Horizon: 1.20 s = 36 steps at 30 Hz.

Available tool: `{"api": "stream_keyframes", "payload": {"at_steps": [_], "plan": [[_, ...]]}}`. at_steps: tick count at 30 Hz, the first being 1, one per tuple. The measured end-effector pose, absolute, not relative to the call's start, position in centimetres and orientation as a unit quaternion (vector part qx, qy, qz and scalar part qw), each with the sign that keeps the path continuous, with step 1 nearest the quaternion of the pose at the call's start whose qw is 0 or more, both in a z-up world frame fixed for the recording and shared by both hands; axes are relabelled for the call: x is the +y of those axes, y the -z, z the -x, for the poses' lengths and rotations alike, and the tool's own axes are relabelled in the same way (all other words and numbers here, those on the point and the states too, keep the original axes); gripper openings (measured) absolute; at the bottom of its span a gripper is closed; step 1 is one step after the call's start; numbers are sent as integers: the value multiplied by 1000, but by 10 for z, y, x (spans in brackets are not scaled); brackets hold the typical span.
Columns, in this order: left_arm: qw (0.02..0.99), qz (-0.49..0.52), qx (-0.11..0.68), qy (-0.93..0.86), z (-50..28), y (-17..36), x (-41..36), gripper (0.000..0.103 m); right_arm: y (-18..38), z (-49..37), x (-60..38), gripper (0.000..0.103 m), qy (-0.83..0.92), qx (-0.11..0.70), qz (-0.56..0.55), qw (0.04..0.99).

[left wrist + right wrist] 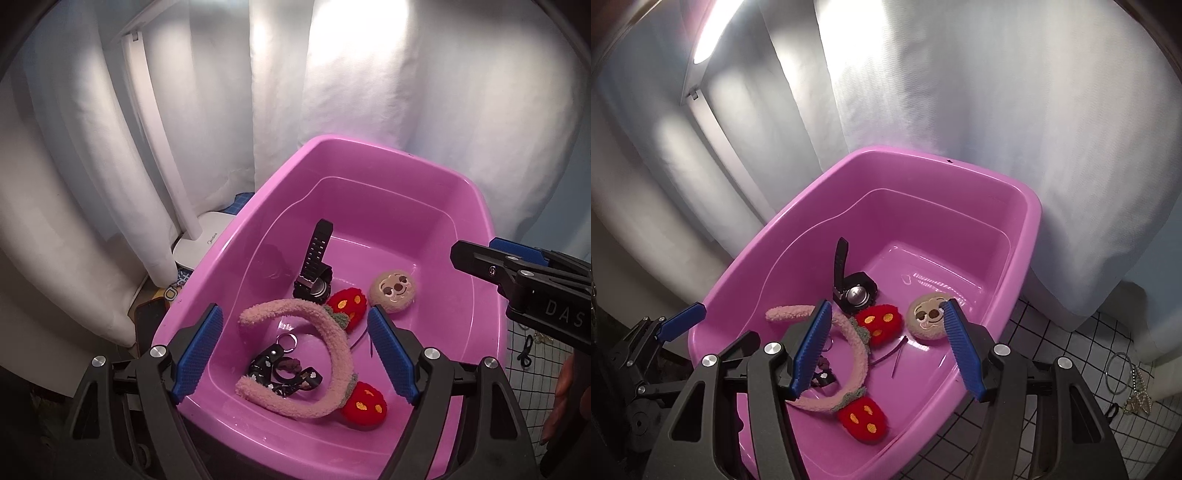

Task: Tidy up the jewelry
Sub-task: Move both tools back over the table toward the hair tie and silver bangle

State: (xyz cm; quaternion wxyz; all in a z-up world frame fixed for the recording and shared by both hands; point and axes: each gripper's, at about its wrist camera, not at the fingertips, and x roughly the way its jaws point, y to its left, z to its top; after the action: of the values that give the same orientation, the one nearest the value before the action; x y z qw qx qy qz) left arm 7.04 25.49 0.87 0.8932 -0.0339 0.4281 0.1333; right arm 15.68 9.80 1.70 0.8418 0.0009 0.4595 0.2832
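A pink plastic tub point(461, 206) point(1030, 221) holds a black watch point(314, 273) point(855, 288), a fuzzy pink headband point(332, 343) point(857, 354) with red strawberry ears, a round plush sloth face point(393, 290) point(925, 319), and a black strap with a key ring point(284, 365). My left gripper point(295, 354) is open and empty above the tub's near end. My right gripper point(886, 347) is open and empty above the tub; it also shows in the left wrist view point(517, 273).
A white desk lamp point(199, 243) stands left of the tub against white curtains point(997, 92). On the gridded cloth point(1071, 354) to the right lie a thin ring bangle point(1119, 373) and a chain point(1139, 391). A phone point(147, 321) lies left of the tub.
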Motion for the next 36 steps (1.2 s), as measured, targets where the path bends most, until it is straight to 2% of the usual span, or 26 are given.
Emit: {"api": "stream_keyframes", "payload": {"at_steps": [8, 19, 27, 36], "plan": [[905, 35, 407, -118, -46, -25, 230, 84, -23, -106, 39, 60, -268, 435, -31, 859], [929, 36, 368, -34, -9, -41, 143, 87, 8, -34, -125, 62, -157, 436, -85, 882], [921, 12, 388, 34, -9, -24, 63, 88, 39, 5, -227, 62, -64, 464, -118, 876], [901, -24, 423, 91, -28, 18, -18, 88, 69, 39, -256, 62, -58, 476, -127, 868]]}}
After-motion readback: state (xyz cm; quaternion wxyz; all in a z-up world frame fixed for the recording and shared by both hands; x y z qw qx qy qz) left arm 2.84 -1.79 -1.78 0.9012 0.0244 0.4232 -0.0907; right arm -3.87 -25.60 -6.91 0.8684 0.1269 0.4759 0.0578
